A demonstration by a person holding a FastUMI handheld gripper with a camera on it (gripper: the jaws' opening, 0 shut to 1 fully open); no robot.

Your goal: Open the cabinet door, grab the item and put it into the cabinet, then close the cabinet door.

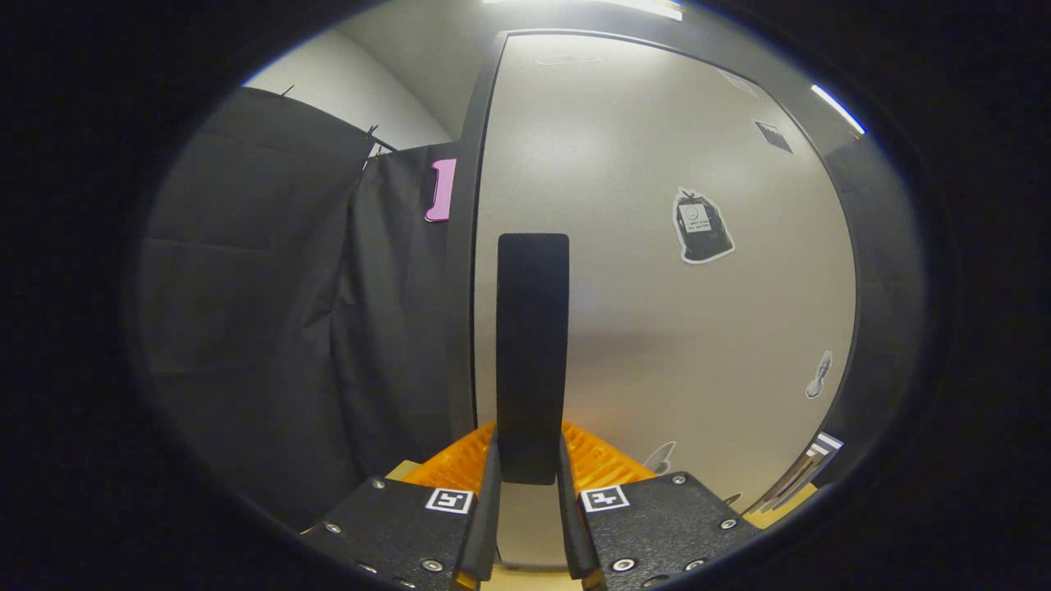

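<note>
1. Facing the cabinet door (657,246) at close range, I see its pale panel spreading beyond the fingers, with a dark frame (472,246) running down its left side and dark cloth hanging further left. The door looks shut or nearly so; I cannot tell from here whether it has begun to swing.

2. Next down in size is the door handle (532,353), a tall black bar standing upright near the door's left edge. Its long axis runs vertically, straight up from between the fingers, and its lower end drops into the gap between them.

3. The gripper (530,484) sits with its fingers narrowed around that lower end. The fingers (489,484) appear to touch the bar on both sides, so I judge it to be clamped on the handle, though the contact is tight to read.

4. With the handle next to the dark frame, I take the hinge to lie on the far right, so the coming pull should come towards me and arc round that side.

5. A few stickers (702,226) dot the panel; their detail is too small to read.

6. The item to stow is hidden from me, and the cabinet's inside is closed off behind the panel.
</note>
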